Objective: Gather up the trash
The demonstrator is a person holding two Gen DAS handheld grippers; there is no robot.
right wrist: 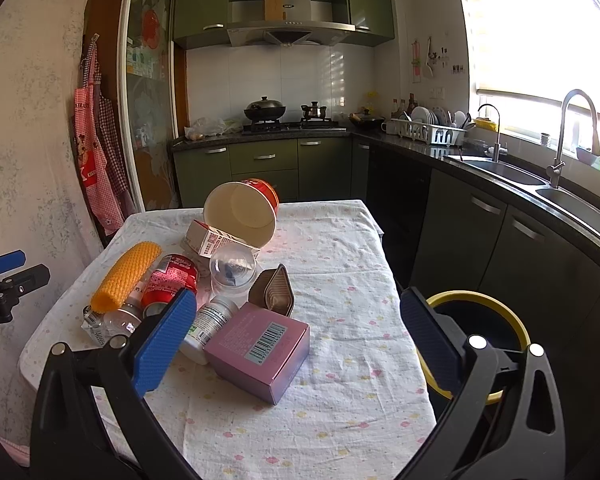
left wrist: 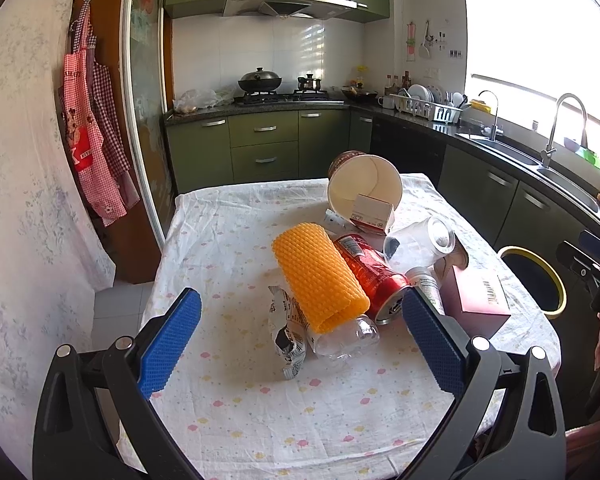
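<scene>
A pile of trash lies on the table [left wrist: 228, 420]: an orange foam net sleeve [left wrist: 320, 276], a red soda can [left wrist: 374, 274], a crumpled black-and-white wrapper [left wrist: 286, 334], a clear plastic bottle [left wrist: 346, 338], a pink box [left wrist: 476, 294], a white pill bottle [right wrist: 210, 326], a clear cup [left wrist: 420, 240], a small carton [left wrist: 372, 212] and a tipped paper bowl [left wrist: 364, 186]. My left gripper [left wrist: 300, 344] is open, just short of the wrapper and bottle. My right gripper [right wrist: 298, 344] is open, around the pink box [right wrist: 260, 350]. A yellow-rimmed bin [right wrist: 480, 320] stands right of the table.
Kitchen counters with a sink [right wrist: 500, 170] and dish rack [right wrist: 428, 130] run along the right. A stove with a wok [left wrist: 260, 80] is at the back. Aprons [left wrist: 92, 140] hang on the left wall. The table's near half shows flowered cloth [right wrist: 340, 420].
</scene>
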